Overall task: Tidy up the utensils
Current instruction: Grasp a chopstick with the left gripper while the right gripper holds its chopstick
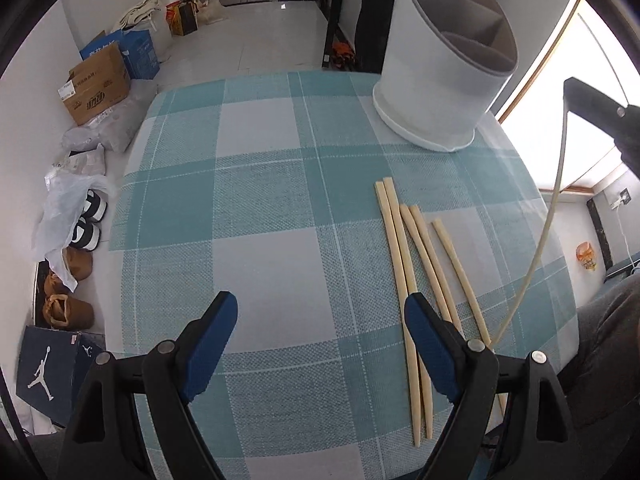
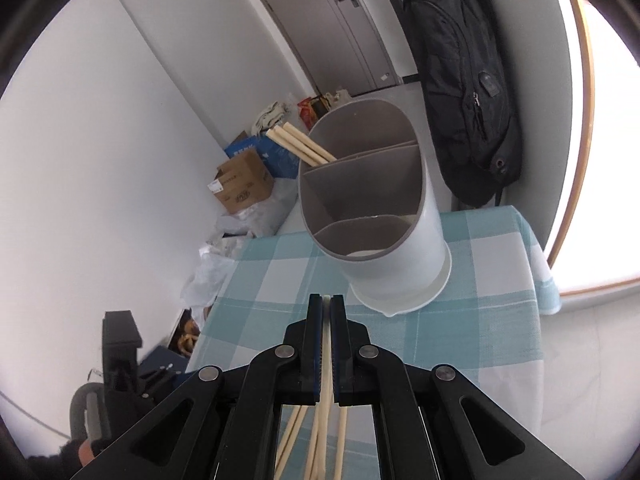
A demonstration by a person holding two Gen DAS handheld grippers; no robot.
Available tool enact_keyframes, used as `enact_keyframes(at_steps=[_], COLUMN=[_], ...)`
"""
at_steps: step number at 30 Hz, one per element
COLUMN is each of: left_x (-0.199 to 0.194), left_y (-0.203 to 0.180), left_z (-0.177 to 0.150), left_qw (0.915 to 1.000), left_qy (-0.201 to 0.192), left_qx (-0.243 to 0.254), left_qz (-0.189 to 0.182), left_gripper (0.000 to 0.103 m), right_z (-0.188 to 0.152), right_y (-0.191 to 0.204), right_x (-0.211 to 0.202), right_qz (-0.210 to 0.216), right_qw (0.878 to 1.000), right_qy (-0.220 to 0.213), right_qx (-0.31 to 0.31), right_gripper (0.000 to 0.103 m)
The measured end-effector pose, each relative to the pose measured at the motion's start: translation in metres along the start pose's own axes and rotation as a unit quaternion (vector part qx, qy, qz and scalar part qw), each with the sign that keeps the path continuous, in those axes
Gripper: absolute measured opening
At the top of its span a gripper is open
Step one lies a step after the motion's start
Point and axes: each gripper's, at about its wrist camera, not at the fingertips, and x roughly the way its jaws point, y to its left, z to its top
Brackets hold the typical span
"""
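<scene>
The right claw [image 2: 330,300] is pressed together on a single chopstick [image 2: 328,360], pinched between its pads with the stick's long axis running along the fingers; its far tip just peeks out past the fingertips and the rest trails back under the claw. From the claw, the holder [image 2: 384,216] lies at 12 to 1 o'clock, just beyond the fingertips and well above the table [image 2: 480,320] in this view, its mouth tilted toward the camera. Three compartments show: the near one at the rim's 6 o'clock looks empty, the middle one too, and the far one at 11 o'clock already holds a few chopsticks [image 2: 304,144] leaning out to the upper left.

So the move seems to turn on this: the stick points almost straight at the holder, and it would need to tip more upright to drop in end first, probably into the far compartment with the others.

The left claw [image 1: 320,340] is spread wide and holds nothing, hanging over the checked cloth. The loose chopsticks [image 1: 404,264] lie on the table at its 1 to 2 o'clock, five in a rough fan, long axes running near to far; the right-hand finger overlaps the nearest pair in this view. This hand is the nearer one to that pile. The right claw's held stick crosses the left wrist view at 3 o'clock.
</scene>
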Motion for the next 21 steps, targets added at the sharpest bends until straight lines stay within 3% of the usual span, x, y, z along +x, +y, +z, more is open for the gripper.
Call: enact_keyframes(at_steps=[7, 14, 21], left_x=[0.017, 0.017, 0.013], left_y=[-0.005, -0.014, -0.027], left_z=[-0.009, -0.008, -0.01], left_qw=[0.9991, 0.9982, 0.9982], left_qy=[0.038, 0.036, 0.024], left_qx=[0.004, 0.012, 0.026], left_qz=[0.019, 0.046, 0.048], left_gripper=[0.082, 0.082, 0.082], right_z=[-0.004, -0.007, -0.009], right_y=[-0.004, -0.006, -0.007], right_x=[-0.02, -0.028, -0.038], right_qz=[0.004, 0.011, 0.017], right_qw=[1.0, 0.999, 0.999], right_qy=[-0.029, -0.039, -0.05], right_qx=[-0.002, -0.005, -0.01], right_gripper=[0.003, 0.003, 0.003])
